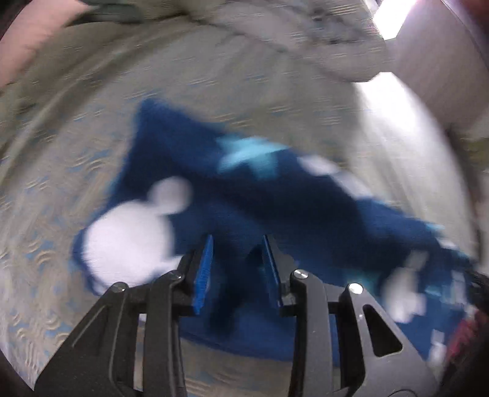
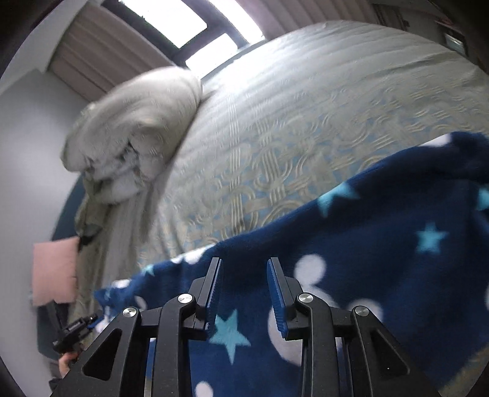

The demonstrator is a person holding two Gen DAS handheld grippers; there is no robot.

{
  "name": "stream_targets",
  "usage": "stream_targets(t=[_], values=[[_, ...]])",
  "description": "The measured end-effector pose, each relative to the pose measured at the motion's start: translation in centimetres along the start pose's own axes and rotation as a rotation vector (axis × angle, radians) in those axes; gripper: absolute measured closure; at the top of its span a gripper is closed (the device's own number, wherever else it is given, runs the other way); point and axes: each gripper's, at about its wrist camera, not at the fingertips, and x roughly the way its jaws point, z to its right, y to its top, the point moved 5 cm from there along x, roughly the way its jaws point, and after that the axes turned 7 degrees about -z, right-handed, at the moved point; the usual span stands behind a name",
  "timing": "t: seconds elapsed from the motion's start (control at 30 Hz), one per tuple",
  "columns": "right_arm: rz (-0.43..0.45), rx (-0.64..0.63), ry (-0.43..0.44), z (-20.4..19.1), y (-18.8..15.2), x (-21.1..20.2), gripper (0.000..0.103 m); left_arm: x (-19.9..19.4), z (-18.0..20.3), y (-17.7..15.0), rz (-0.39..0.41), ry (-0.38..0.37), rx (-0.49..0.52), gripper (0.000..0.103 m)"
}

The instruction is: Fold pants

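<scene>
The pants [image 1: 275, 207] are dark blue fleece with white mouse-head shapes and light blue stars, lying spread on the bed. The left wrist view is motion-blurred. My left gripper [image 1: 237, 244] is open just above the near edge of the pants, with blue fabric showing between its blue pads. In the right wrist view the pants [image 2: 382, 259] fill the lower right. My right gripper [image 2: 244, 265] is open over the fabric near its upper edge, holding nothing. The left gripper [image 2: 78, 331] shows small at the lower left, by the pants' far end.
The bed is covered by a pale patterned quilt [image 2: 305, 122]. A bundled white duvet [image 2: 134, 128] lies at one end. A pink pillow [image 2: 55, 271] sits near the wall. A window [image 2: 195, 27] with curtains is behind the bed.
</scene>
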Motion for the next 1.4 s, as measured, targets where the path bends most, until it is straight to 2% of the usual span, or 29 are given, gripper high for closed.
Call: stream_targets(t=[0.03,0.1,0.13,0.17,0.2,0.27,0.37,0.43,0.5,0.57,0.63,0.77,0.8,0.9,0.97,1.03,1.13,1.23,1.4], values=[[0.011,-0.018,-0.053,0.5,-0.2,0.4,0.073,0.7,-1.1,-0.4,0.021,-0.008,-0.005,0.065],[0.052,-0.049,-0.224,2.6,-0.4,2.0,0.073,0.6,-1.9,-1.0,0.069,-0.047,0.012,0.065],[0.065,-0.050,-0.227,3.7,-0.7,2.4,0.073,0.3,-2.0,-1.4,0.089,-0.020,0.044,0.065],[0.092,-0.056,-0.189,4.3,-0.8,2.5,0.075,0.1,-1.9,-1.6,0.108,0.015,0.062,0.065],[0.124,-0.069,-0.172,4.8,-0.9,2.3,0.078,-0.3,-1.9,-1.8,0.144,0.078,0.078,0.065],[0.146,-0.094,-0.207,4.7,-1.2,1.8,0.080,-0.6,-2.0,-1.8,0.183,0.143,0.088,0.065],[0.164,-0.129,-0.301,3.6,-1.6,0.6,0.076,-1.9,-2.7,-1.9,0.211,0.115,0.037,0.063],[0.188,-0.107,-0.291,3.5,-2.2,-1.4,0.073,-3.0,-3.3,-1.9,0.234,0.103,0.007,0.056],[0.219,-0.091,-0.262,3.9,-3.1,-3.9,0.062,-3.8,-4.0,-1.6,0.254,0.107,-0.014,0.056],[0.231,-0.077,-0.266,4.7,-4.2,-6.2,0.055,-4.7,-5.4,-2.1,0.270,0.083,-0.061,0.056],[0.234,-0.039,-0.235,6.1,-6.8,-9.0,0.051,-5.2,-7.2,-3.1,0.266,0.032,-0.128,0.055],[0.235,0.013,-0.162,8.0,-12.5,-12.9,0.042,-4.5,-8.5,-5.3,0.202,-0.067,-0.204,0.055],[0.236,0.013,-0.169,8.5,-13.9,-13.5,0.041,-4.3,-8.7,-5.8,0.187,-0.093,-0.225,0.055],[0.276,0.028,-0.283,10.2,-17.4,-14.8,0.039,-2.5,-9.2,-7.1,0.094,-0.233,-0.344,0.055],[0.283,0.060,-0.273,11.5,-18.9,-15.0,0.039,-1.7,-9.1,-7.4,0.057,-0.287,-0.399,0.055],[0.257,0.102,-0.261,12.2,-19.8,-14.4,0.039,-1.4,-8.6,-7.2,0.058,-0.296,-0.411,0.055],[0.250,0.037,-0.227,9.8,-20.2,-13.6,0.039,-1.1,-7.6,-6.6,0.041,-0.330,-0.431,0.054],[0.253,-0.096,-0.205,5.8,-20.5,-12.6,0.039,-0.4,-7.6,-6.4,0.012,-0.399,-0.501,0.045],[0.220,-0.197,-0.160,1.5,-21.1,-9.8,0.038,0.3,-7.5,-5.7,0.015,-0.461,-0.535,0.045]])
